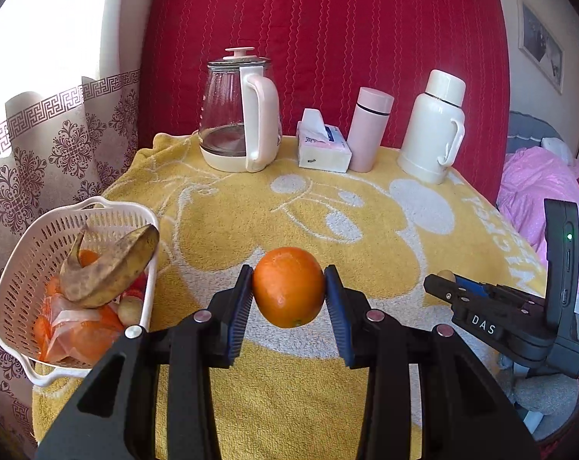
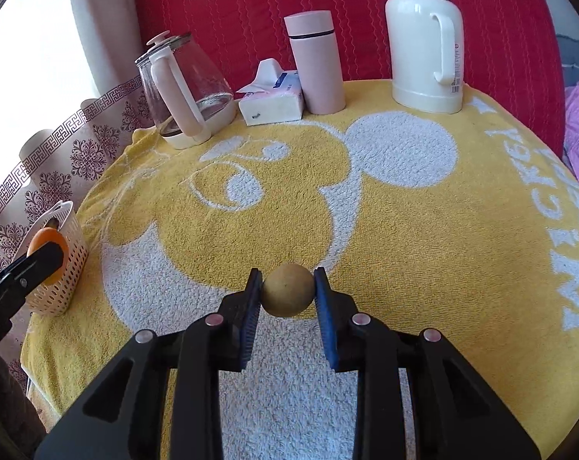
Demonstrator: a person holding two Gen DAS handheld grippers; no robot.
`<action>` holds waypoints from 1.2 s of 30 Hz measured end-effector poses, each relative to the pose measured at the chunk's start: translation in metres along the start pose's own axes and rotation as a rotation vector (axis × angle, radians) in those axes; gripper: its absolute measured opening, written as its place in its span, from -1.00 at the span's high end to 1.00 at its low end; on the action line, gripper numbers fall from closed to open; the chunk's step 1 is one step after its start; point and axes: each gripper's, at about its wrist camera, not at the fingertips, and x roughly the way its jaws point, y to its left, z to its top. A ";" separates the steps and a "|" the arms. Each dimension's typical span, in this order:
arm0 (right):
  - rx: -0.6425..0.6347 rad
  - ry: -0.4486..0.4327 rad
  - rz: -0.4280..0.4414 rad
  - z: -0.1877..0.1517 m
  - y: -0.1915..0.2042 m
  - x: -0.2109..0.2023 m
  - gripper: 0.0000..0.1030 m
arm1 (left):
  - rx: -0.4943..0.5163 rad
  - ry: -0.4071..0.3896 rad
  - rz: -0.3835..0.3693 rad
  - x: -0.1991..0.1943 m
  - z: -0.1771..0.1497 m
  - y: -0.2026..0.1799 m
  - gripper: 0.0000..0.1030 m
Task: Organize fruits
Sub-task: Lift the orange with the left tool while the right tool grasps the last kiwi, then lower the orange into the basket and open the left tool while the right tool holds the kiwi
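Observation:
My left gripper [image 1: 288, 287] is shut on an orange [image 1: 288, 286], held above the yellow towel [image 1: 251, 211]. To its left stands a white slotted basket [image 1: 40, 237] holding a spotted banana [image 1: 109, 268], orange pieces in a plastic bag and a small tan fruit. My right gripper [image 2: 288, 287] is shut on a small tan round fruit [image 2: 287, 289] over the towel [image 2: 404, 230]. The right gripper [image 1: 439, 281] also shows at the right edge of the left wrist view. In the right wrist view the orange [image 2: 46, 247] and basket [image 2: 65, 264] appear at far left.
Along the towel's back edge stand a glass kettle [image 1: 236, 115], a tissue pack [image 1: 322, 145], a pink flask [image 1: 368, 130] and a white thermos jug [image 1: 433, 126]. A red quilted backing rises behind. A patterned curtain hangs at left, pink bedding lies at right.

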 end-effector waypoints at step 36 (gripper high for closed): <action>-0.037 0.020 0.018 -0.007 0.006 0.005 0.46 | -0.186 -0.115 0.322 -0.028 0.030 0.125 -0.13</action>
